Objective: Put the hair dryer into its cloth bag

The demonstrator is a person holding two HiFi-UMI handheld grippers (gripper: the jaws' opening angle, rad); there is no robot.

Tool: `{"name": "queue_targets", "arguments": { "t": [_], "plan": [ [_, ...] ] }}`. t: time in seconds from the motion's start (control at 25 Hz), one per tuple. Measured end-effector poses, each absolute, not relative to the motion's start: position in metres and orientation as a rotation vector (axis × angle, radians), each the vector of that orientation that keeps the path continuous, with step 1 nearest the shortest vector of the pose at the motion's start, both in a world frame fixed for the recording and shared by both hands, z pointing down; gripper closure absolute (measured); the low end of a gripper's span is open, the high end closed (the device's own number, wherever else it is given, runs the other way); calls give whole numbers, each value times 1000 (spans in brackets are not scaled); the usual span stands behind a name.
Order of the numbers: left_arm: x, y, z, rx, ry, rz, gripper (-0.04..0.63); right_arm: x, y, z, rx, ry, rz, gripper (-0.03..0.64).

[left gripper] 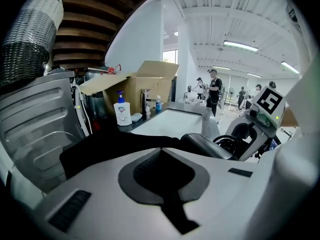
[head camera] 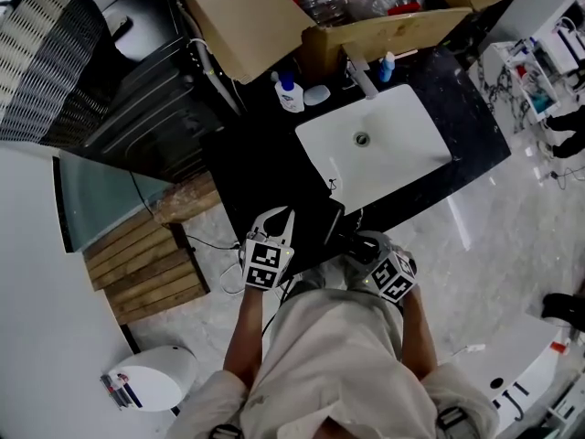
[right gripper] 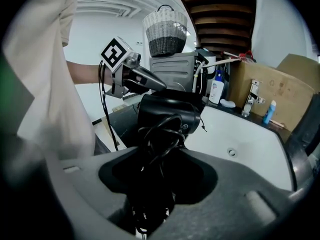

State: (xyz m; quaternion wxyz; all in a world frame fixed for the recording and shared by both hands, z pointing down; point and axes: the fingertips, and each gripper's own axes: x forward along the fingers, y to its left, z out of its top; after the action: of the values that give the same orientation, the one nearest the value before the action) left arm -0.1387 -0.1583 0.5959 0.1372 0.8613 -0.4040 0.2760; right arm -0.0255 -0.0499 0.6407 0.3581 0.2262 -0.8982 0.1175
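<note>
Presently, far left: wooden slat platform (head camera: pixel 151 268) on the floor, left of the black counter (head camera: pixel 247 167).
Soap bottle (head camera: pixel 290 94): white with a blue pump, upright at the counter's back, just below the open cardboard box (head camera: pixel 274 16).
Left gripper (left gripper: pixel 162 151): 2 jaws pressed together, pinching the edge of the cloth bag.
Cloth bag (left gripper: pixel 110 146): black and limp, spreading out beyond the left jaws over the counter's front edge.
Hair dryer (left gripper: pixel 207 146): black, held in the air between the 2 grippers. Its barrel is just beside the bag and, as far as the views show, not inside it. Its cord (right gripper: pixel 162 134) is looped in a bundle along the handle.
Right gripper (right gripper: pixel 160 156): clenched on the hair dryer's handle and cord bundle.
Sink (head camera: pixel 402 163): white rectangular basin set in the counter, right of the bottle, with the faucet (head camera: pixel 361 76) behind it.
</note>
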Motion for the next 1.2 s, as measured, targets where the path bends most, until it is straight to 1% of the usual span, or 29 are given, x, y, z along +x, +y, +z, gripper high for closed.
{"name": "queue_targets", "arguments": {
  "t": [0.68,1.2],
  "plan": [
    [-137,-156,586,2474,-1217,761,589,-60,-74,639,480,-2301,229,431],
    [-132,-154,582,2485,-1198,744,589,-77,-106,641,569,-2251,233,437]
  ]
}}
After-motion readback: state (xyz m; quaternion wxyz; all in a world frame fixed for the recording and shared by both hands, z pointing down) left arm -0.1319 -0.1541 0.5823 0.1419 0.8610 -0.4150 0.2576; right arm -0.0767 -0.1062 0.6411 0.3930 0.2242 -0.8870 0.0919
